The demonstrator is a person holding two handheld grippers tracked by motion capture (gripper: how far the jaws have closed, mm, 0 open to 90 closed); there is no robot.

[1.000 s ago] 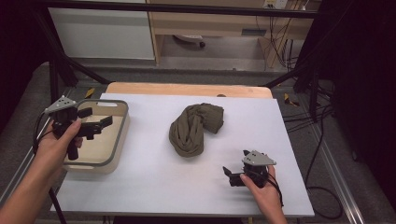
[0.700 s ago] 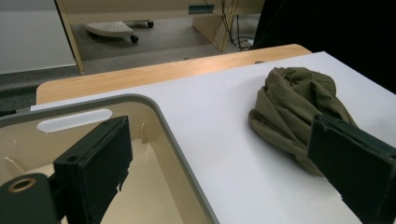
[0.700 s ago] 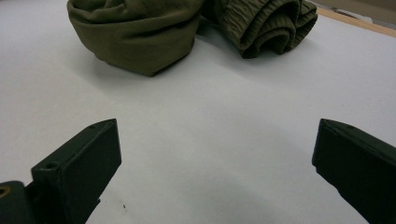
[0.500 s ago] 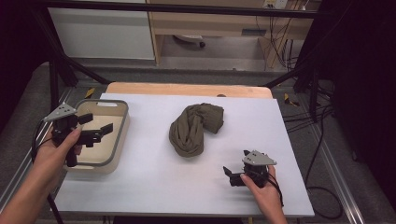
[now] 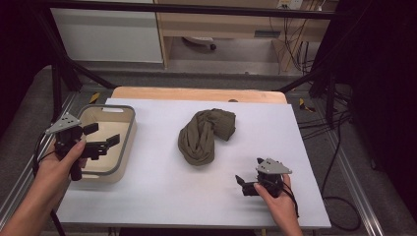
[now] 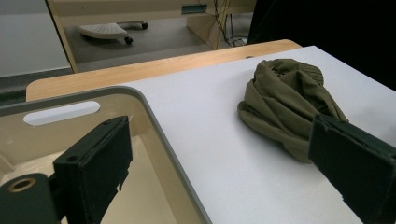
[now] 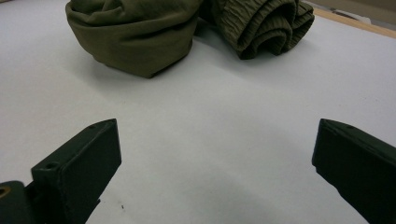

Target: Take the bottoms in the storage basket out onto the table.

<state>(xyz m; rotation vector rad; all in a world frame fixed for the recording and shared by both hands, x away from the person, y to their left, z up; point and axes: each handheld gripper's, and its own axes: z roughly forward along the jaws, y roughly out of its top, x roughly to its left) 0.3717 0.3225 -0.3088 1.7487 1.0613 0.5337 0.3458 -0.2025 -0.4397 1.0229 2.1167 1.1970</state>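
A right gripper (image 5: 244,185) rests low on the white table (image 5: 147,196), jaws spread and empty, facing the bundled olive garment (image 5: 204,135) at mid-table. The left gripper (image 5: 104,143), also gaping and empty, has drifted back toward the person over the empty beige bin (image 5: 129,132), apparently withdrawing rather than reaching.

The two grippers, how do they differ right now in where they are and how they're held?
The left gripper is held up over the beige bin at the table's left edge; the right gripper sits low on the white tabletop near the front right. The left one points right toward the olive cloth, the right one points left. Both have jaws spread wide, holding nothing.
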